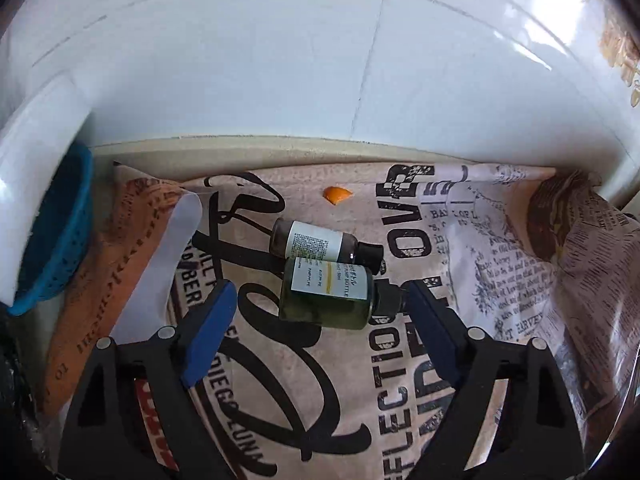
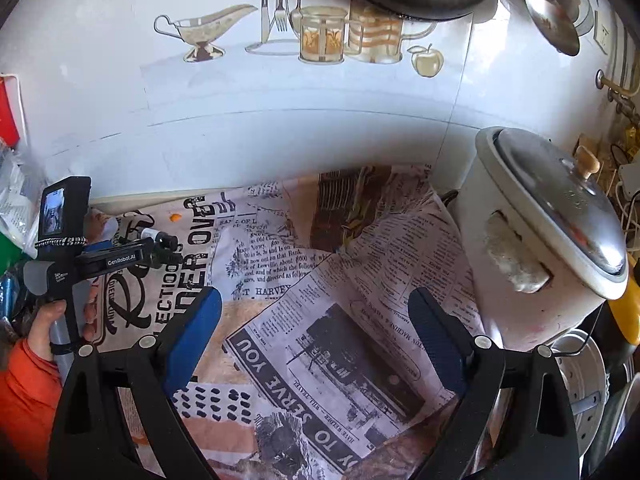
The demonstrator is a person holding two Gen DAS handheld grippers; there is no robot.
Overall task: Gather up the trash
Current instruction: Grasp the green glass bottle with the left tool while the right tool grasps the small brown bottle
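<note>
**Two bottles and one peel scrap in front of my left gripper**

I count two small bottles lying on their sides on the printed newspaper-pattern cover (image 1: pixel 344 380) of the worktop, touching each other near the wall. The green bottle (image 1: pixel 326 294) has a white label with a yellow stripe and a black cap; the brown bottle (image 1: pixel 316 242) just behind it has a white label and a black cap too. One orange peel scrap (image 1: pixel 337 195) lies further back, apart from both. A blue perforated basket (image 1: pixel 56 236) stands at the left edge.

My left gripper (image 1: pixel 320 312) is wide open around the green bottle, pads not touching it. My right gripper (image 2: pixel 316 320) is also wide open and empty, over the cover beside one white rice cooker (image 2: pixel 532 248).
</note>
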